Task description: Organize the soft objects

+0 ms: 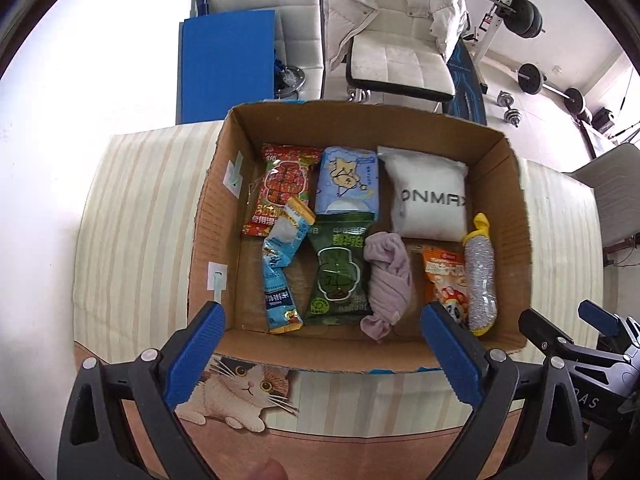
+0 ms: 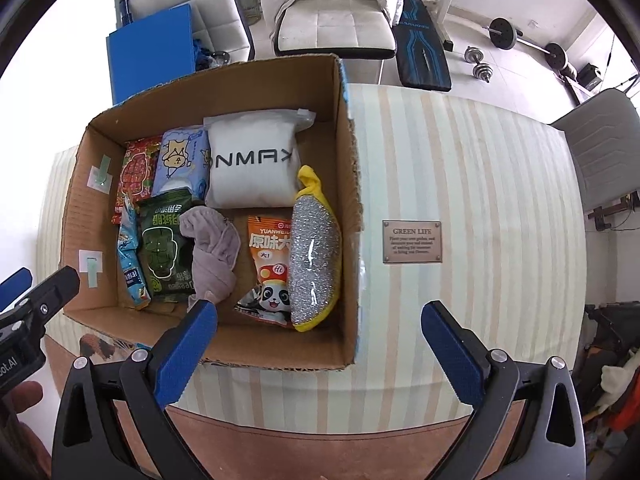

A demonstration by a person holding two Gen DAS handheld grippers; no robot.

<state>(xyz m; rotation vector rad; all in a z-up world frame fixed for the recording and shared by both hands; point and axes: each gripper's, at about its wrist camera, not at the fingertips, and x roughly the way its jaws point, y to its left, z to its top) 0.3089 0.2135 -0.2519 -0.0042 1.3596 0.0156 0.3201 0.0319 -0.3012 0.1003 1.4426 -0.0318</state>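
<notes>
An open cardboard box [image 1: 208,216] [image 2: 348,184] on the striped tablecloth holds soft items: a white pouch [image 1: 430,196] [image 2: 252,164], a red snack pack [image 1: 284,184], a blue tissue pack [image 1: 346,180] [image 2: 180,156], a green pack [image 1: 338,272] [image 2: 162,248], a mauve cloth [image 1: 386,276] [image 2: 212,248], an orange panda pack [image 1: 444,276] [image 2: 268,264], a silver-and-yellow scrubber [image 1: 480,276] [image 2: 314,252] and a light-blue sachet [image 1: 280,264]. My left gripper [image 1: 322,320] is open and empty above the box's near edge. My right gripper [image 2: 320,316] is open and empty over the box's right front corner.
White chairs [image 1: 400,64] with a white jacket [image 1: 384,4], a blue board [image 1: 224,64] and weights [image 1: 532,76] stand beyond the table. A brown printed label [image 2: 412,242] lies on the cloth right of the box. The right gripper's body [image 1: 580,344] shows at the left view's right edge.
</notes>
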